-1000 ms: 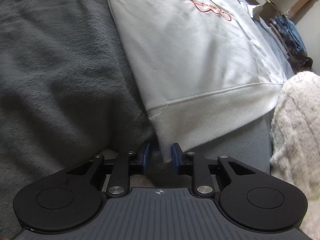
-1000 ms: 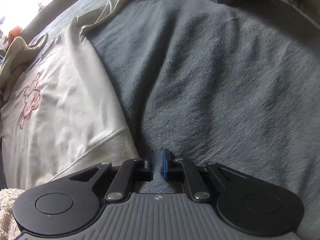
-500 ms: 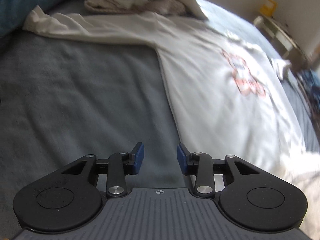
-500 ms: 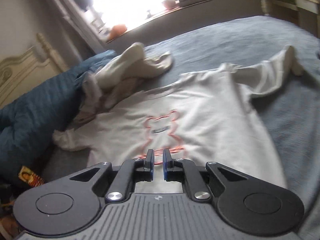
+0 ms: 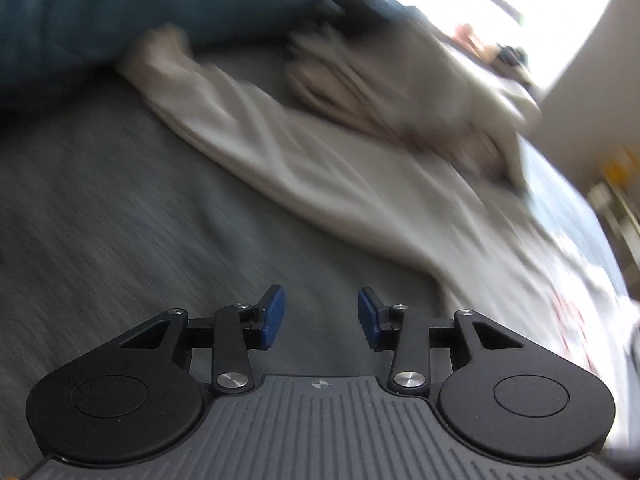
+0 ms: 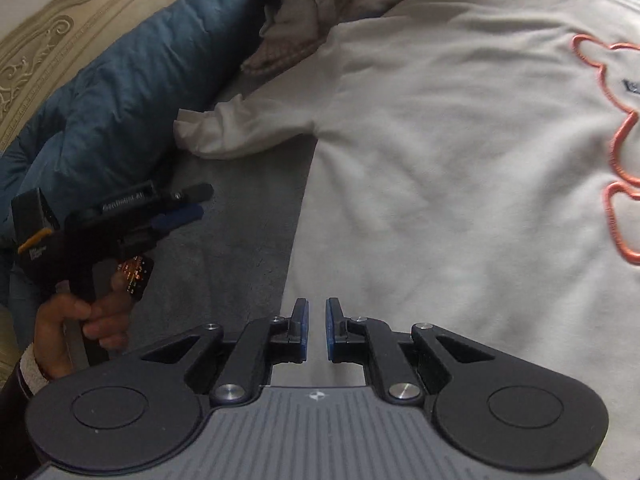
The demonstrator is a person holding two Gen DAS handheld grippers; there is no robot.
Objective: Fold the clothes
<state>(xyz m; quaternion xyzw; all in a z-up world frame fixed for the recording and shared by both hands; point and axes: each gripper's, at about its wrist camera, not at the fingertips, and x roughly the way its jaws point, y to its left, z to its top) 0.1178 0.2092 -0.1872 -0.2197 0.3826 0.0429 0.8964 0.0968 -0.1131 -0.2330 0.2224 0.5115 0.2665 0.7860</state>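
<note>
Roughly, progress: early; the sweatshirt (image 6: 440, 152) lies spread face up on the bed (image 6: 240, 232), no fold visible yet.
Done: body looks flattened, with only soft ripples; print (image 6: 612, 148) faces up.
Left: by my judgement, sleeves in, sides over, then hem to collar; all of it is still to do.
Sweatshirt place: middle of the bed, filling the right half of the right view; in the left view it runs from far left to near right.
Sleeve: the sleeve (image 6: 240, 128) sticks out to the left, its cuff bunched against the duvet (image 6: 120, 100); in the left view it is a long blurred strip (image 5: 280, 152).
Left tool: the left tool (image 5: 320, 316) is spread with nothing between the pads, above bare blanket near the sleeve; seen from the right view (image 6: 176, 212), a hand (image 6: 80, 320) grips its handle.
Right tool: the right tool (image 6: 316, 330) is almost pressed together, a thin gap showing, pinching nothing, over the sweatshirt's left edge.
Fabric: cream, thick, matte fleece-like knit; limp, drapes in shallow waves.
Print: orange outline of rounded lobes, slightly raised by the look of it.
Bed cover: grey, short plush nap.
Duvet: teal, puffy, crinkled sheen.
Pile: other pale clothes (image 6: 304, 12) heaped at the far end.
Headboard: the headboard (image 6: 60, 40) is cream with carved scrolls.
</note>
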